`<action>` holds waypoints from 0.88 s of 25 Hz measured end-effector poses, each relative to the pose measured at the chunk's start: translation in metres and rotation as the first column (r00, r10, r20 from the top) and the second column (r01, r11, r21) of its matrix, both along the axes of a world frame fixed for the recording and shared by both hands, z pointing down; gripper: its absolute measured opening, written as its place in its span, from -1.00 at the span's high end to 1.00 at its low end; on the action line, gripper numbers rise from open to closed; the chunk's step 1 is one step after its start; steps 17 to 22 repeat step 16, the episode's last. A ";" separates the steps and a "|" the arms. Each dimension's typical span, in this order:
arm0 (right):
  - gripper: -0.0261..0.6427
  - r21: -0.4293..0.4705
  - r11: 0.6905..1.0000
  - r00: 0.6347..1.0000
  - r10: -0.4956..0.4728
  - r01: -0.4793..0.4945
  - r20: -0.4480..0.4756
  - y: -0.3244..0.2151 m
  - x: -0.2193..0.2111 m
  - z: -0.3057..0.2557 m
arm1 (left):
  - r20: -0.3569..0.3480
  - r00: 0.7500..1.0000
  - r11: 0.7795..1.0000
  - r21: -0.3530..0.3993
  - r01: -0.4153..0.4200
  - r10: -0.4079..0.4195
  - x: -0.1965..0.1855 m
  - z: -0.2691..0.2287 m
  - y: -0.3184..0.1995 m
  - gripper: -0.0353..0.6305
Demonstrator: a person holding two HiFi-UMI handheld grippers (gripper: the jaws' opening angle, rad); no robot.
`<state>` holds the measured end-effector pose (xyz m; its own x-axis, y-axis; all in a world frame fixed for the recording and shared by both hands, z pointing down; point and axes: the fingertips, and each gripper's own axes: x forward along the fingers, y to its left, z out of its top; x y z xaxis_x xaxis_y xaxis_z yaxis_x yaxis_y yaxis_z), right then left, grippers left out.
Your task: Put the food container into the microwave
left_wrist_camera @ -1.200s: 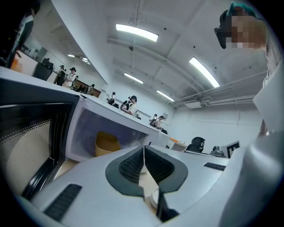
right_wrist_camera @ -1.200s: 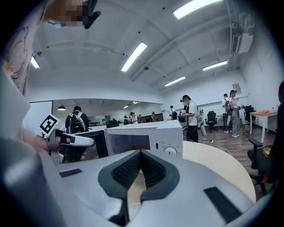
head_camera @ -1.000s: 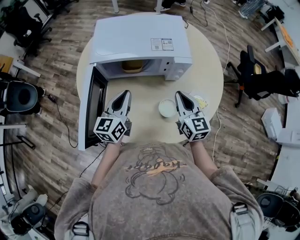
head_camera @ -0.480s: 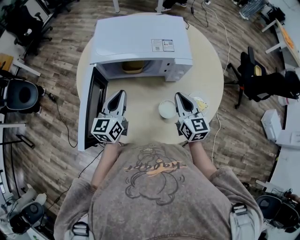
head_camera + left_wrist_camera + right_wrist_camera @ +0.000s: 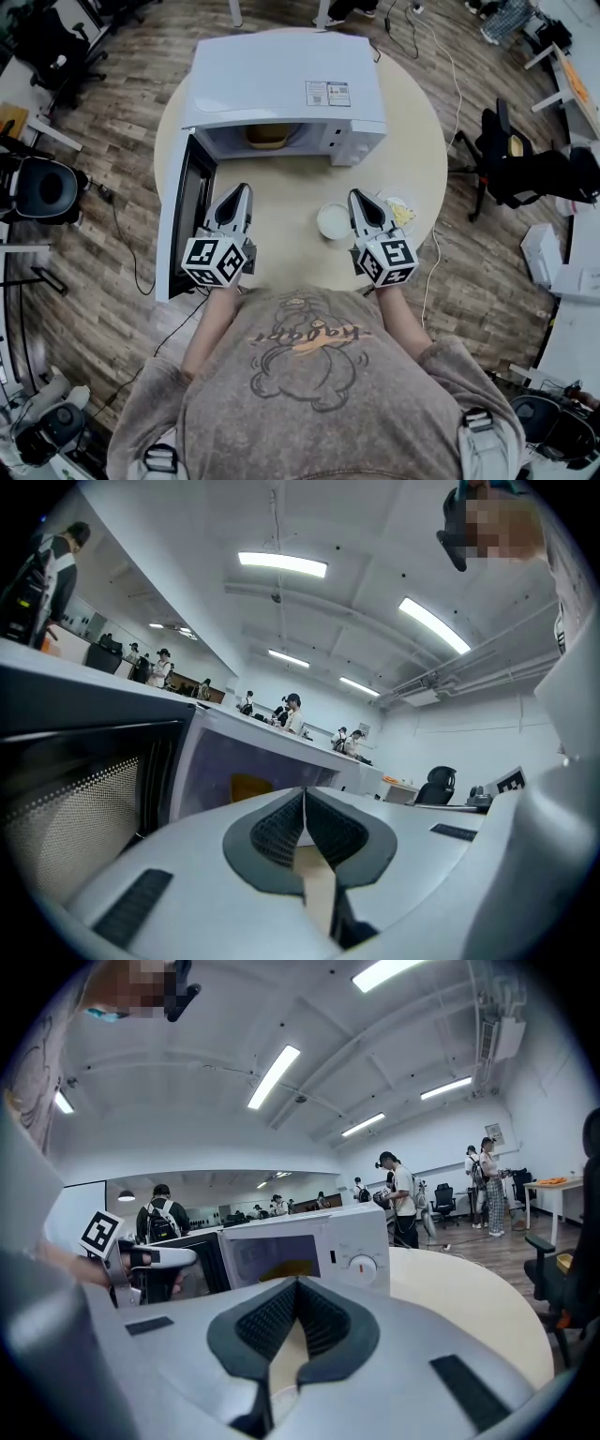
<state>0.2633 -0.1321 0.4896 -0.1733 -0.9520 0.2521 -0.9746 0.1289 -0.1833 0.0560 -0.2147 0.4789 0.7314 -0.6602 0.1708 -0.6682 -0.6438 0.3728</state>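
- microwave (image 5: 281, 84): white box, sitting on the far half of the round beige table (image 5: 417, 141), cavity facing the person, knob (image 5: 362, 1265) on the right-hand panel.
- door (image 5: 186, 214) is hanging fully open, swung out to the left, dark window facing inward.
- food container (image 5: 266, 134): yellowish-tan, sitting inside the cavity about mid-width, upright as far as visible; only its front edge is showing under the top of the casing.

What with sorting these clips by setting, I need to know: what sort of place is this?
Probably an open-plan office or lab, not a home kitchen: the microwave sits on a round table among office chairs, under ceiling strip lights, with people standing around behind.
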 end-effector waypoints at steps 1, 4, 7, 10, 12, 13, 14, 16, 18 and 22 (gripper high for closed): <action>0.93 0.000 1.000 1.000 0.000 0.000 0.002 0.000 0.000 0.000 | 0.000 1.000 1.000 -0.001 0.000 0.000 0.000 0.000 0.000 0.79; 0.93 -0.004 1.000 1.000 0.006 -0.006 0.011 0.001 0.001 0.001 | 0.004 1.000 1.000 -0.004 -0.001 0.001 0.000 0.002 0.001 0.79; 0.93 -0.008 1.000 1.000 0.006 -0.006 0.013 0.001 0.001 0.002 | 0.005 1.000 1.000 -0.006 -0.001 0.001 0.000 0.002 0.001 0.79; 0.93 -0.012 1.000 1.000 0.002 -0.001 0.017 0.001 -0.001 0.004 | 0.005 1.000 1.000 -0.011 0.001 -0.001 0.000 0.004 0.001 0.79; 0.93 -0.014 1.000 1.000 -0.002 0.002 0.018 0.000 -0.002 0.005 | 0.005 1.000 1.000 -0.015 0.002 -0.001 0.000 0.005 0.000 0.79; 0.93 -0.015 1.000 1.000 -0.003 0.003 0.019 -0.001 -0.002 0.005 | 0.005 1.000 1.000 -0.016 0.002 -0.001 0.000 0.005 0.000 0.79; 0.93 -0.014 1.000 1.000 -0.004 0.005 0.019 -0.002 -0.002 0.005 | 0.006 1.000 1.000 -0.017 0.002 -0.001 0.000 0.005 -0.001 0.79; 0.92 -0.013 1.000 1.000 -0.007 0.008 0.018 -0.004 -0.003 0.004 | 0.008 1.000 1.000 -0.018 0.002 -0.002 -0.001 0.006 -0.002 0.79; 0.92 -0.013 1.000 1.000 -0.007 0.008 0.018 -0.004 -0.003 0.004 | 0.008 1.000 1.000 -0.018 0.002 -0.002 -0.001 0.006 -0.002 0.79; 0.92 -0.013 1.000 1.000 -0.007 0.008 0.018 -0.004 -0.003 0.004 | 0.008 1.000 1.000 -0.018 0.002 -0.002 -0.001 0.006 -0.002 0.79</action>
